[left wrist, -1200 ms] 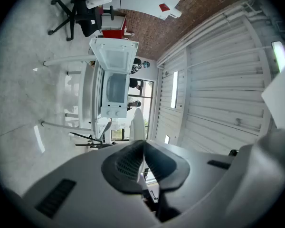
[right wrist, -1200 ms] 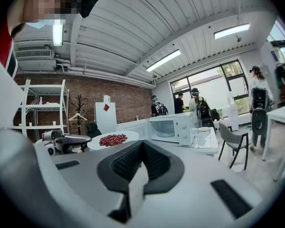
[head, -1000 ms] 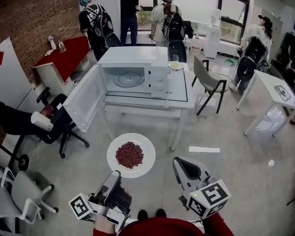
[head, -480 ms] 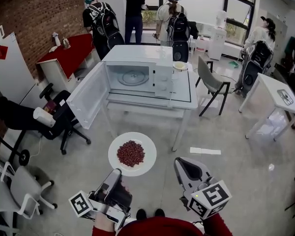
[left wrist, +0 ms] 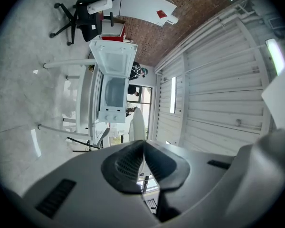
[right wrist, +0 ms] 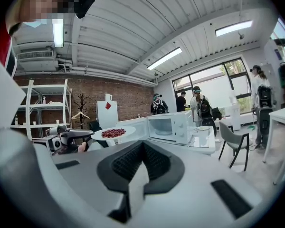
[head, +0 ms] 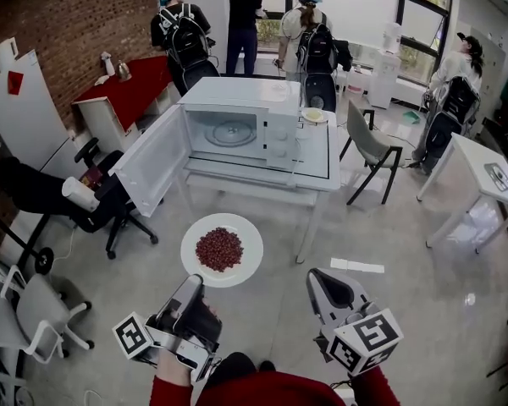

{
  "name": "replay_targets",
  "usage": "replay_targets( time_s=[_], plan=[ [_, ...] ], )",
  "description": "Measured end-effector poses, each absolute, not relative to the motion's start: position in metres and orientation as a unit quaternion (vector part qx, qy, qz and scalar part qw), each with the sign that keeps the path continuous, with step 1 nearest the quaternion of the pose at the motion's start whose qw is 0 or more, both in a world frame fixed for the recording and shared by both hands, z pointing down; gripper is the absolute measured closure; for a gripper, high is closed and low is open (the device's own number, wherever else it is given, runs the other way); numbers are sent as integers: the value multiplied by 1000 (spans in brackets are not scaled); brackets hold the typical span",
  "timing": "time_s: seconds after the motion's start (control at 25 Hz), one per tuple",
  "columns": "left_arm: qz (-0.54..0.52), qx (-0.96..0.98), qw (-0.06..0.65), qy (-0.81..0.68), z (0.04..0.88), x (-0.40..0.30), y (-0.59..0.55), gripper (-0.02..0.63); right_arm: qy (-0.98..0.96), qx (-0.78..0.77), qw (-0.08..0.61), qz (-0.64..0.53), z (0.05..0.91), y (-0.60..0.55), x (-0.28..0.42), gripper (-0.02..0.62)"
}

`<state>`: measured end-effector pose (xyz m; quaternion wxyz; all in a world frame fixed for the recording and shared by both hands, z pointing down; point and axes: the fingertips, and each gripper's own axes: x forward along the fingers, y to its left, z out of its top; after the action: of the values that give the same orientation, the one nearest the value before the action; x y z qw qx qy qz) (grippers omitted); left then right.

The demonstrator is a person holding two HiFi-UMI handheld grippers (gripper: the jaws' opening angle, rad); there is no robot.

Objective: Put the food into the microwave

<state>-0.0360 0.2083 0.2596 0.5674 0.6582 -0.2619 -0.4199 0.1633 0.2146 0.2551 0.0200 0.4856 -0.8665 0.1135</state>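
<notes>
A white plate (head: 237, 269) with a heap of red food (head: 219, 249) hangs over the floor in front of the table. My left gripper (head: 198, 283) is shut on the plate's near rim; in the left gripper view the plate (left wrist: 138, 123) shows edge-on between the closed jaws. The white microwave (head: 275, 134) stands on the table (head: 315, 166) with its door (head: 152, 163) swung wide open to the left and its cavity bare. My right gripper (head: 319, 281) hangs to the right of the plate, shut and holding nothing. From the right gripper view, the plate (right wrist: 113, 133) and microwave (right wrist: 164, 126) lie ahead.
A small dish (head: 313, 115) sits on the table right of the microwave. A grey chair (head: 368, 146) stands to the table's right, a black office chair (head: 102, 205) below the open door, a white chair (head: 34, 320) at near left. Several people stand at the back windows.
The plate in my left gripper has moved a little forward toward the table. The right gripper stays about where it was, still shut.
</notes>
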Motion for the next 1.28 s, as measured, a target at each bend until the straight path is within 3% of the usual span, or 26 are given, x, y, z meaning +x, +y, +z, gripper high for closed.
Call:
replay_targets(
  time_s=[0.52,1.28],
  plan=[
    [-437,649,561,-269,261,-39,165,586,-870,475,27,125,266,173,163,581],
    [-426,640,586,-256,272,-79,-61,584,-867,476,49,137,260,-50,100,581]
  ],
)
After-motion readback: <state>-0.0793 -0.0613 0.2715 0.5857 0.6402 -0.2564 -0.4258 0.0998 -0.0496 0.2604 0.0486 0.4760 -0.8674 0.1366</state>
